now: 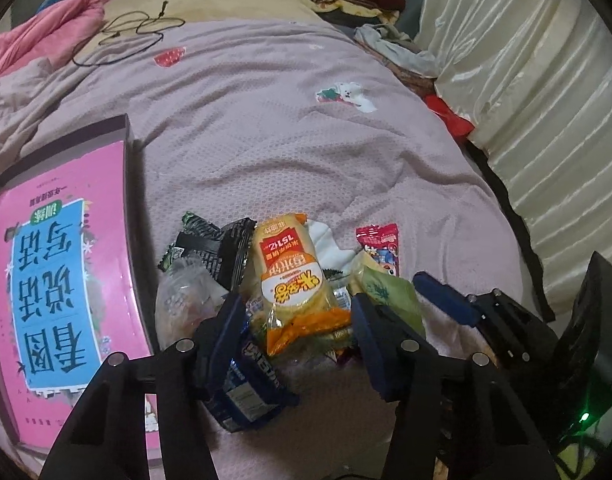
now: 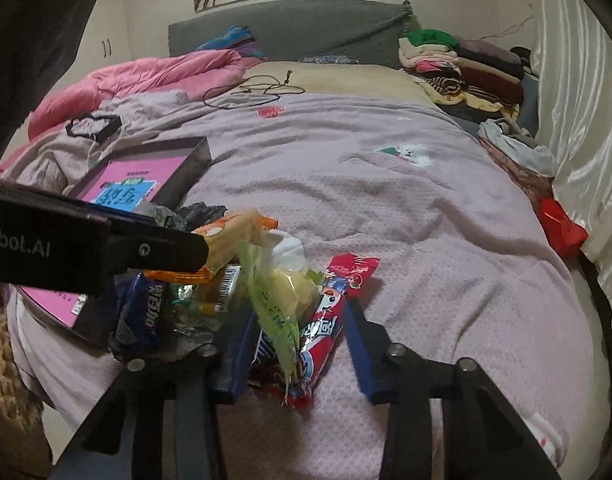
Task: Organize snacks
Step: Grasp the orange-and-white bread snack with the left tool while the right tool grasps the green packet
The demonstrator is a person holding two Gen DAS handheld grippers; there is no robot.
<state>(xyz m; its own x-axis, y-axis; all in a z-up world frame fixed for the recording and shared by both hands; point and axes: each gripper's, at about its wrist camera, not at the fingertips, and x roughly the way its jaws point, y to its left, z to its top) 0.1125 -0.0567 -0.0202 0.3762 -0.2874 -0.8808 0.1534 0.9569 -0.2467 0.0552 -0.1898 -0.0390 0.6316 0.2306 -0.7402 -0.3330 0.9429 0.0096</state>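
Note:
A heap of snack packets lies on the mauve bedspread. In the left wrist view my left gripper (image 1: 295, 312) is open, its blue fingers either side of a yellow and orange packet (image 1: 289, 276). A blue Oreo packet (image 1: 245, 392), black packets (image 1: 213, 244), a green packet (image 1: 390, 292) and a red packet (image 1: 380, 244) lie around it. In the right wrist view my right gripper (image 2: 297, 332) is open around the red packet (image 2: 326, 320) and the green packet (image 2: 273, 308). The left gripper's arm (image 2: 85, 252) crosses from the left.
A dark shallow box (image 1: 125, 132) with a pink book inside lies left of the heap, also in the right wrist view (image 2: 193, 152). A pink duvet (image 2: 145, 80), a black cable (image 2: 249, 92) and folded clothes (image 2: 466, 68) lie at the bed's far end. A cream curtain (image 1: 526, 100) hangs on the right.

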